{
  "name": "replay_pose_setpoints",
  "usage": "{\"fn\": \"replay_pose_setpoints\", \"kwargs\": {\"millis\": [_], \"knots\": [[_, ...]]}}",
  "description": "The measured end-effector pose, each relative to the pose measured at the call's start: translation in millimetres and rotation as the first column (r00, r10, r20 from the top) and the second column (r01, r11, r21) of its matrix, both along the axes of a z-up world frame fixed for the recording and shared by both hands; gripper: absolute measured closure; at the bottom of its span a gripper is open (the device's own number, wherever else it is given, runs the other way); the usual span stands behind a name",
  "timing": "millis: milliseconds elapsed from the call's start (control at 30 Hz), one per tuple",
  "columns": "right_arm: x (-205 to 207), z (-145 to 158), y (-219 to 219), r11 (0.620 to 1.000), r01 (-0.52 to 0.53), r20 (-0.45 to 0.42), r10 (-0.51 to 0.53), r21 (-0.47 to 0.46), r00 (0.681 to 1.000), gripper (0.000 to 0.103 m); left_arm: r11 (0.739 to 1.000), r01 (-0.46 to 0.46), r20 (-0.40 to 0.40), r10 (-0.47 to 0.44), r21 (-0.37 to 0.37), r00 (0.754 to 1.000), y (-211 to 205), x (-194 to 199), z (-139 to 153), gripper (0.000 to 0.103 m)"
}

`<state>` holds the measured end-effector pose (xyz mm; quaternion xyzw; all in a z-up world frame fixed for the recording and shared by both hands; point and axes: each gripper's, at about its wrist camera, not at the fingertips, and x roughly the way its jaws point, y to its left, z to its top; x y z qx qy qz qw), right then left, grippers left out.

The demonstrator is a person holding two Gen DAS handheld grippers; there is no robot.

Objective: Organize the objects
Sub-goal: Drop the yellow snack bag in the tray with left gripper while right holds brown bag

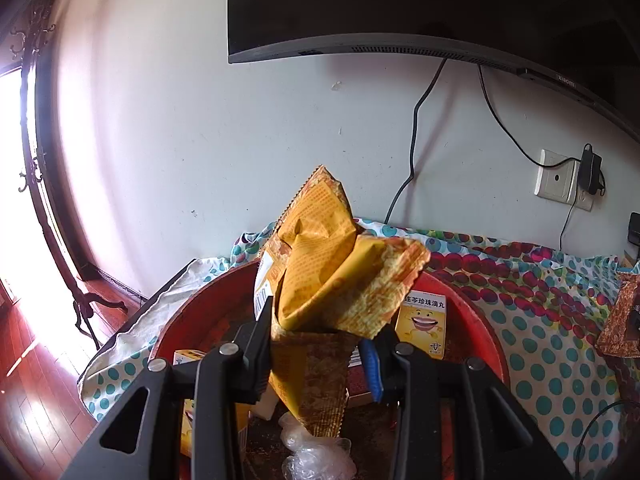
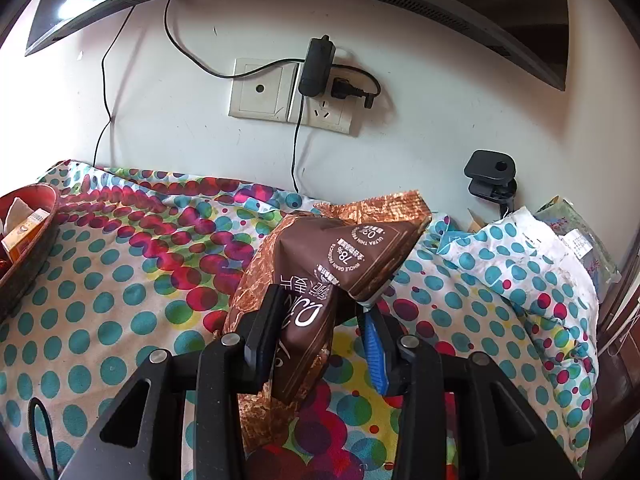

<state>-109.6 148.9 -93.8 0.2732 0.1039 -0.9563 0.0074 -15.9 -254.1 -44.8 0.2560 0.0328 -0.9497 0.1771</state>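
Observation:
In the left wrist view my left gripper (image 1: 326, 320) is shut on a crumpled yellow-orange snack bag (image 1: 332, 272). It holds the bag upright over a red basin (image 1: 480, 312). In the basin lie a yellow medicine box (image 1: 424, 324), another yellow box (image 1: 188, 360) and a wad of clear plastic (image 1: 316, 452). In the right wrist view a brown snack bag (image 2: 344, 256) stands tilted between the fingertips of my right gripper (image 2: 320, 304), which pinch it. Lower down a gap shows beside the blue pad (image 2: 374, 356). A copper-coloured packet (image 2: 252, 280) lies under it on the dotted cloth (image 2: 120, 280).
The red basin (image 2: 36, 200) sits at the table's left end, near the edge above a wooden floor (image 1: 36, 392). A dark screen (image 1: 400, 0), a wall socket (image 2: 288, 92) with plugs and cables, and a black clip (image 2: 490, 176) line the wall. Cloth-covered clutter (image 2: 520, 264) rises at the right.

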Motion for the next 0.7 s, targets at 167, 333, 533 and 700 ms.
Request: {"fn": "replay_pose_setpoints", "kwargs": {"millis": [167, 333, 533, 700], "knots": [[0, 0, 0, 1.0, 0.0, -0.002, 0.0, 0.003, 1.0, 0.067, 0.999, -0.009, 0.004, 0.009, -0.04, 1.0, 4, -2, -1, 0.066], [0, 0, 0, 1.0, -0.002, -0.002, 0.002, 0.004, 1.0, 0.067, 0.999, -0.006, 0.005, 0.006, -0.044, 1.0, 4, -4, -3, 0.066], [0, 0, -1, 1.0, -0.002, -0.002, 0.002, 0.004, 1.0, 0.067, 0.999, -0.015, 0.017, 0.016, -0.049, 1.0, 1, -6, -6, 0.066], [0, 1, -2, 1.0, -0.005, -0.005, 0.005, 0.008, 1.0, 0.067, 0.997, -0.03, 0.06, 0.034, -0.072, 0.998, -2, -12, -14, 0.066]]}}
